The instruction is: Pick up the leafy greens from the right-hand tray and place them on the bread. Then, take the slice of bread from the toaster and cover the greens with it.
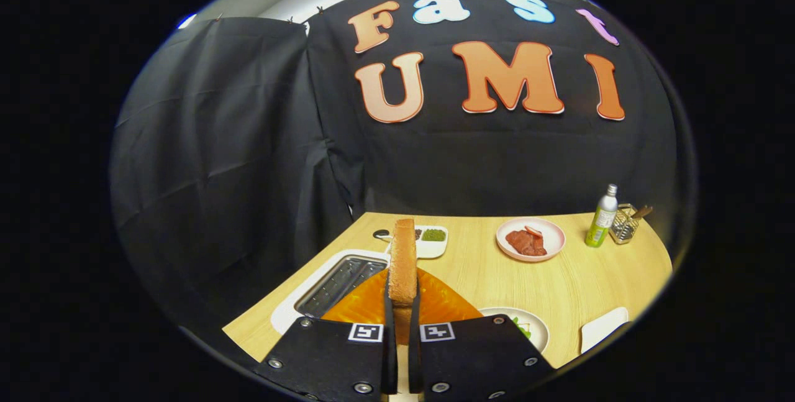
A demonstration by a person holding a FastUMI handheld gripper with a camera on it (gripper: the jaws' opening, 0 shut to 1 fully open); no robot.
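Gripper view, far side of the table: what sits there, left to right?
Divided white dish with green and dark fillings → pink plate of reddish meat → green bottle → wire holder. Nearer, the tongs are shut on the bread slice.

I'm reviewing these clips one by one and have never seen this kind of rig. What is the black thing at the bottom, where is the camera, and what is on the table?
The camera rides on a hand-held gripper and looks forward along its two black fingers. Both fingers press on a slice of bread, held upright on edge between them. Beside it, just ahead of the fingers, lies the white toaster with its slots open. Beyond are a small white dish with green filling, a pink plate of meat, a green bottle and a wire holder. A white plate with greens peeks past the fingers, on the wooden table.
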